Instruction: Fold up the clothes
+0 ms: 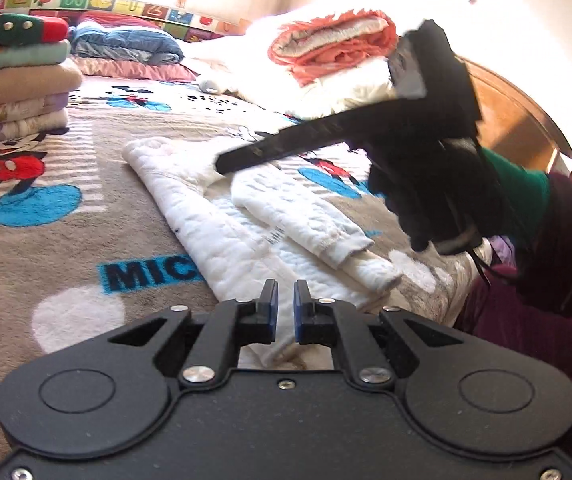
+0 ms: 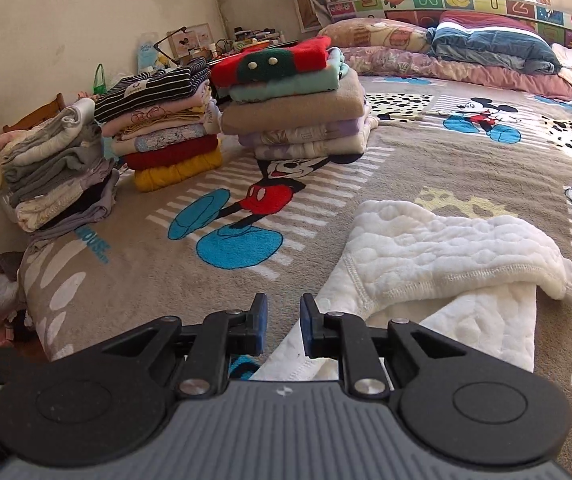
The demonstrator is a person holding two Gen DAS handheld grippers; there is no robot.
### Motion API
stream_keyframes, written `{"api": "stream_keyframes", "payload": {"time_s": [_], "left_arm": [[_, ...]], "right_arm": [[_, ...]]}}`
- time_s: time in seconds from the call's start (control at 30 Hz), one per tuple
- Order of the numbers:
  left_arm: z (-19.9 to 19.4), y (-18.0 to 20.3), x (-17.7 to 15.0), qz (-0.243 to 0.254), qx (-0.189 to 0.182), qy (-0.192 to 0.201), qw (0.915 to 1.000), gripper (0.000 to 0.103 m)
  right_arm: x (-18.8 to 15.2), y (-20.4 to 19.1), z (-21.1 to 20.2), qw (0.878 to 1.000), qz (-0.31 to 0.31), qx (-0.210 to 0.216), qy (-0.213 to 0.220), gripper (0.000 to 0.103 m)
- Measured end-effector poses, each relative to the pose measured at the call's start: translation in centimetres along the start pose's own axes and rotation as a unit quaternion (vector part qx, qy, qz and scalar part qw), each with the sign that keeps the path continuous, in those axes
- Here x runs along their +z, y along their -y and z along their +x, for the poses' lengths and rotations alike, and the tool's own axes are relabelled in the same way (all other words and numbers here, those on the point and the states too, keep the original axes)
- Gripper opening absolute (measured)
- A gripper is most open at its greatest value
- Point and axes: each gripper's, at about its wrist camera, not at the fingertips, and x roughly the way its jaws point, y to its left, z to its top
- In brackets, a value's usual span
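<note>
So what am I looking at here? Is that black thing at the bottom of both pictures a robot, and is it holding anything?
No robot: a person holds a hand tool with two fingers in each hand, and a camera on each tool looks forward along the fingers. One picture comes from the left gripper, the other from the right gripper. In the left view you also see the right tool from the side, held by a gloved hand.

Both look over a bed with a cartoon-mouse blanket. On it lies a white quilted garment, partly folded, and further back three stacks of folded clothes.

Neither tool holds anything. The left gripper's jaws are nearly shut on nothing; the right gripper's stand slightly apart, empty, over the garment's edge.
</note>
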Motion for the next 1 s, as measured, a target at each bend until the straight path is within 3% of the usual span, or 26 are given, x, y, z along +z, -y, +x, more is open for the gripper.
{"api": "stream_keyframes", "payload": {"time_s": [0.17,0.27,0.33,0.67,0.8,0.83,0.9,0.93,1.0], "left_arm": [[0.7,-2.3,1.4,-0.046,0.033,0.025,0.9981,0.004],[1.8,-2.7,2.3,-0.048,0.039,0.027,0.9977,0.004],[2.7,-2.8,2.9,-0.046,0.044,0.026,0.9977,0.004],[8.9,-4.5,7.1,-0.044,0.107,0.033,0.9928,0.004],[11.7,-7.3,9.1,-0.076,0.13,0.027,0.9883,0.005],[12.3,-8.1,9.5,-0.091,0.131,0.025,0.9868,0.009],[13.6,-9.5,10.3,-0.118,0.131,0.025,0.9841,0.028],[14.1,-10.0,10.8,-0.129,0.128,0.029,0.9829,0.044],[15.2,-10.6,11.6,-0.136,0.133,0.027,0.9815,0.045]], "right_arm": [[-3.5,-3.6,-0.7,0.996,-0.082,0.006,-0.023,0.02],[-7.2,-5.4,0.0,0.986,-0.148,-0.012,-0.071,0.02],[-9.1,-6.4,0.1,0.98,-0.18,-0.032,-0.077,0.02],[-10.7,-6.2,-0.4,0.983,-0.167,-0.051,-0.048,0.018],[-11.1,-6.0,-0.5,0.985,-0.16,-0.05,-0.038,0.019],[-11.2,-6.0,-0.5,0.985,-0.16,-0.05,-0.035,0.019],[-11.4,-6.0,-0.5,0.985,-0.161,-0.05,-0.03,0.019],[-11.5,-5.9,-0.5,0.985,-0.16,-0.048,-0.028,0.019],[-11.6,-5.8,-0.5,0.986,-0.159,-0.046,-0.024,0.019]]}}
